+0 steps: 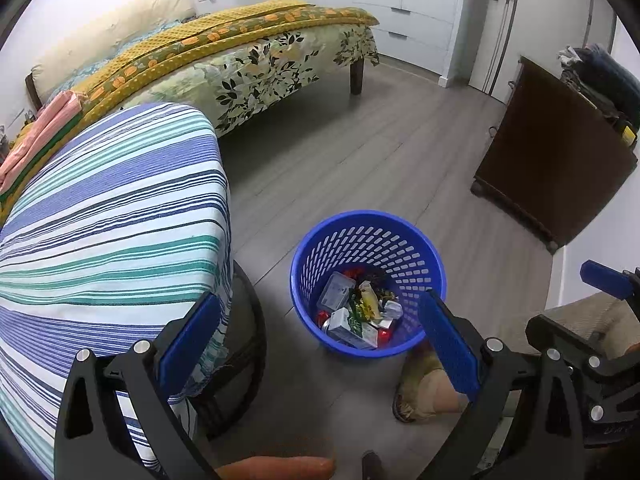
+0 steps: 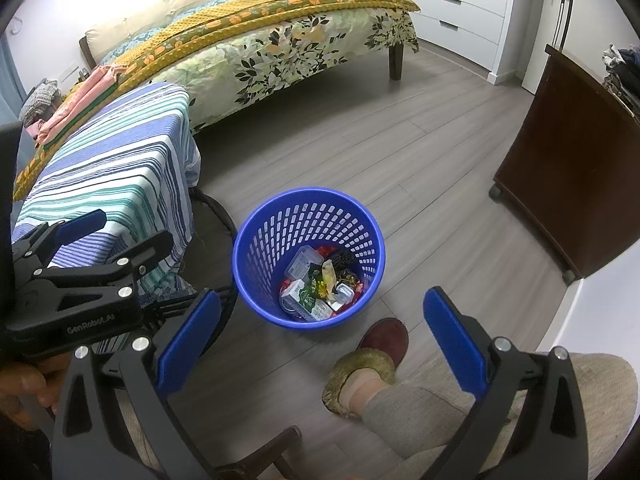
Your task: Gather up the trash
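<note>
A blue perforated plastic bin (image 1: pixel 320 240) (image 2: pixel 260 220) stands on the grey wood floor. Inside it lie several pieces of trash (image 1: pixel 356 312) (image 2: pixel 316 284): a clear plastic box, a small carton, green and red wrappers. My left gripper (image 1: pixel 320 340) hangs open above and in front of the bin with nothing between its blue pads. In the right wrist view that left gripper appears at the left edge, over the table. My right gripper (image 2: pixel 320 336) is also open and empty, held over the floor near the bin. A corner of it shows at the right in the left wrist view.
A table under a blue, green and white striped cloth (image 1: pixel 108 216) (image 2: pixel 116 176) stands left of the bin. Behind is a bed (image 1: pixel 240 60) (image 2: pixel 280 40) with floral and yellow covers. A dark wooden cabinet (image 1: pixel 552 152) (image 2: pixel 572 168) is at right. The person's slippered foot (image 2: pixel 372 364) (image 1: pixel 424 388) rests near the bin.
</note>
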